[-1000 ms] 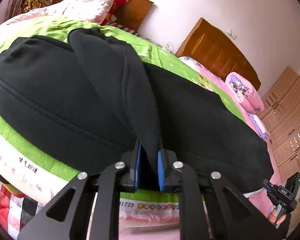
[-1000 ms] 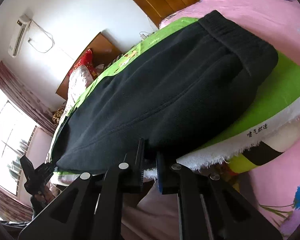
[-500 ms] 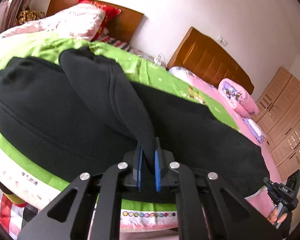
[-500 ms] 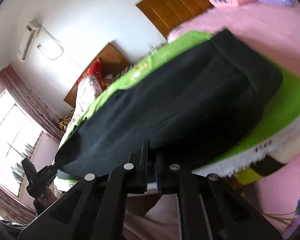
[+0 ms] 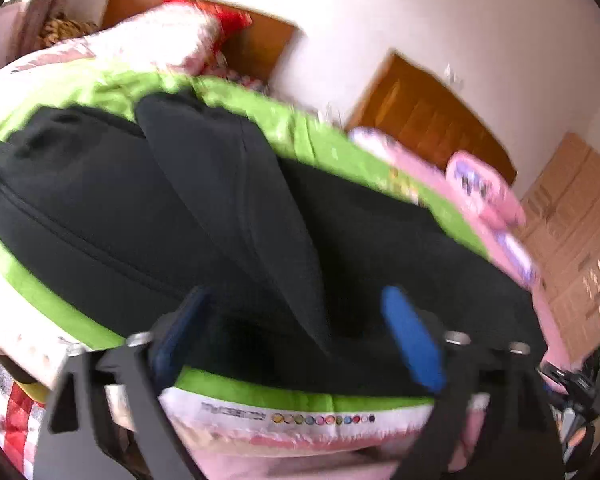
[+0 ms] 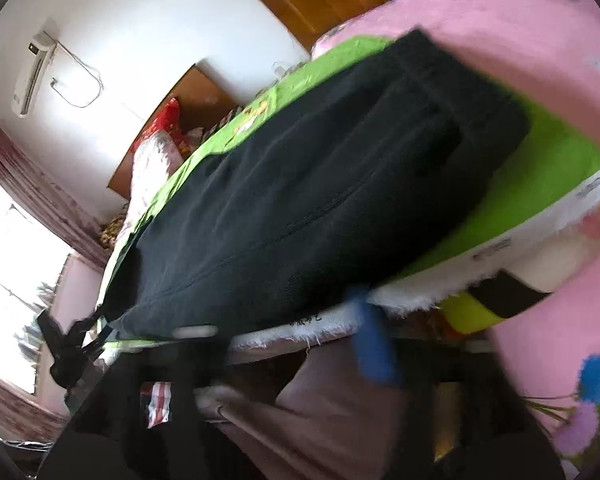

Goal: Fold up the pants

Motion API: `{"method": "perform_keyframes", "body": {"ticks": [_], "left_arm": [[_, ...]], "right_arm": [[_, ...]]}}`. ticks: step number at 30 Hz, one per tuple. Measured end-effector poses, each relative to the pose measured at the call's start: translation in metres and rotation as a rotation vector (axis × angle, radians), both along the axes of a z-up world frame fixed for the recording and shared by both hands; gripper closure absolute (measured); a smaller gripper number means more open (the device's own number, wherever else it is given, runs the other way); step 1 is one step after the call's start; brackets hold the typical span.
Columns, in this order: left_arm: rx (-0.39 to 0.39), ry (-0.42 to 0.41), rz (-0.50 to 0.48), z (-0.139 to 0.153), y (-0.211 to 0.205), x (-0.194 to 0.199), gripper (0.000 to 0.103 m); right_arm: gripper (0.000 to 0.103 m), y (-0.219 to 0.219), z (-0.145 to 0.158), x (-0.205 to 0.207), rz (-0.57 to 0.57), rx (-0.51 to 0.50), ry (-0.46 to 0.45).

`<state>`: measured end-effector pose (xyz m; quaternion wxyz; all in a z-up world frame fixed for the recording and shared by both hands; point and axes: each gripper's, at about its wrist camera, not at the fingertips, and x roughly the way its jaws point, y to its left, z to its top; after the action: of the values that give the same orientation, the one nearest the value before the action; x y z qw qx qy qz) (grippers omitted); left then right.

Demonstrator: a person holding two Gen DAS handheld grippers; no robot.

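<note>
Black pants (image 5: 100,208) lie spread across a green cloth (image 5: 260,392) on the bed, with a raised fold running down the middle. My left gripper (image 5: 300,332) is opening, its blue pads (image 5: 412,340) wide apart; the tip of the fold sits between them, untouched. In the right wrist view the pants (image 6: 320,184) stretch away over the green cloth (image 6: 540,184). My right gripper (image 6: 284,340) is opening too, at the pants' near edge, with nothing pressed between its pads (image 6: 372,344). Each gripper shows in the other's view: the right gripper (image 5: 572,392), the left gripper (image 6: 64,344).
Two wooden headboards (image 5: 432,120) stand against the white wall, with pillows (image 5: 156,44) at the bed's head. Pink bedding (image 6: 500,28) covers the neighbouring bed. A wardrobe (image 5: 580,208) is at the right, a bright window (image 6: 8,260) and an air conditioner (image 6: 32,76) at the left.
Both grippers were shut on the pants' fabric and now stand wide open, having let it go. The fold dropped slightly; both views are blurred by motion.
</note>
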<state>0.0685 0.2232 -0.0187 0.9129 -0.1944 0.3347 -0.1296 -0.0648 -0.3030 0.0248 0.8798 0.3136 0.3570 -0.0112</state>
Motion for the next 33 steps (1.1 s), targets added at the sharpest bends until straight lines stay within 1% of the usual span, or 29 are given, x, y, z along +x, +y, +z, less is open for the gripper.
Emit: {"method": "perform_keyframes", "body": {"ticks": [1,2,3,4,5,7,9,11,12,13,14,15,16,17,18,19,20,21,23,24,25,26,27,28,29,30,31,32,33], "left_arm": [[0.006,-0.017,0.022,0.004,0.004,-0.003,0.009],[0.012,-0.03,0.042,0.008,0.008,-0.004,0.008],[0.021,-0.042,0.069,0.012,0.013,-0.004,0.004],[0.046,-0.052,0.111,0.017,0.017,-0.005,0.002],[0.069,-0.062,0.141,0.023,0.019,-0.003,0.002],[0.105,-0.082,0.167,0.035,0.018,0.001,0.002],[0.135,-0.079,0.177,0.046,0.013,0.011,0.002],[0.216,-0.057,0.155,0.059,-0.001,0.031,0.002],[0.27,-0.054,0.137,0.065,-0.009,0.043,0.002],[0.366,-0.05,0.114,0.072,-0.023,0.062,0.002],[0.434,-0.045,0.092,0.075,-0.033,0.077,0.002],[0.497,-0.027,0.062,0.077,-0.045,0.094,0.002],[0.547,0.044,0.009,0.073,-0.056,0.123,0.002],[0.541,0.096,-0.021,0.069,-0.059,0.138,0.003],[0.508,0.176,-0.065,0.061,-0.061,0.162,0.011],[0.495,0.219,-0.079,0.055,-0.061,0.176,0.022],[0.499,0.262,-0.08,0.047,-0.06,0.186,0.025],[0.508,0.289,-0.074,0.04,-0.058,0.193,0.031],[0.499,0.315,-0.064,0.025,-0.051,0.2,0.035],[0.501,0.325,-0.051,0.017,-0.047,0.2,0.048],[0.503,0.33,-0.028,0.008,-0.041,0.199,0.061],[0.481,0.293,-0.02,0.005,-0.034,0.193,0.062],[0.466,0.272,-0.018,0.005,-0.03,0.189,0.077],[0.437,0.233,-0.006,0.009,-0.021,0.18,0.093],[0.391,0.194,0.005,0.015,-0.012,0.173,0.093],[0.342,0.148,0.026,0.022,-0.003,0.162,0.098],[0.292,0.104,0.068,0.03,0.012,0.147,0.098],[0.244,0.076,0.099,0.033,0.024,0.135,0.098],[0.161,0.046,0.135,0.034,0.043,0.116,0.098]], "right_arm": [[0.016,0.0,0.012,-0.006,-0.048,-0.059,-0.04],[0.016,0.002,0.023,-0.006,-0.064,-0.11,-0.068],[0.016,0.006,0.032,-0.004,-0.062,-0.152,-0.095],[0.016,0.014,0.041,0.004,-0.037,-0.19,-0.118],[0.016,0.024,0.045,0.015,0.004,-0.208,-0.125],[0.014,0.045,0.047,0.042,0.088,-0.213,-0.123],[0.014,0.065,0.045,0.069,0.156,-0.21,-0.11],[0.014,0.092,0.042,0.106,0.237,-0.199,-0.078],[0.014,0.103,0.042,0.119,0.26,-0.202,-0.08],[0.014,0.121,0.044,0.138,0.31,-0.22,-0.087],[0.014,0.139,0.044,0.155,0.356,-0.255,-0.089],[0.014,0.152,0.043,0.165,0.379,-0.285,-0.084],[0.014,0.171,0.041,0.184,0.411,-0.333,-0.073],[0.014,0.181,0.04,0.197,0.429,-0.347,-0.06],[0.014,0.188,0.036,0.204,0.455,-0.357,-0.037],[0.014,0.2,0.031,0.214,0.488,-0.364,-0.009],[0.014,0.207,0.028,0.219,0.5,-0.367,-0.002],[0.014,0.214,0.026,0.223,0.512,-0.372,0.0],[0.013,0.225,0.017,0.227,0.553,-0.385,-0.001],[0.013,0.228,0.011,0.228,0.56,-0.4,0.005],[0.013,0.229,-0.002,0.231,0.551,-0.429,0.043],[0.013,0.23,-0.008,0.23,0.545,-0.431,0.069],[0.013,0.226,-0.011,0.23,0.543,-0.414,0.095],[0.013,0.222,-0.011,0.231,0.541,-0.392,0.094],[0.013,0.22,-0.01,0.232,0.533,-0.378,0.081],[0.013,0.217,-0.011,0.233,0.525,-0.366,0.079],[0.013,0.213,-0.013,0.236,0.515,-0.344,0.095],[0.013,0.21,-0.014,0.235,0.51,-0.329,0.102],[0.013,0.209,-0.015,0.235,0.508,-0.318,0.1]]}}
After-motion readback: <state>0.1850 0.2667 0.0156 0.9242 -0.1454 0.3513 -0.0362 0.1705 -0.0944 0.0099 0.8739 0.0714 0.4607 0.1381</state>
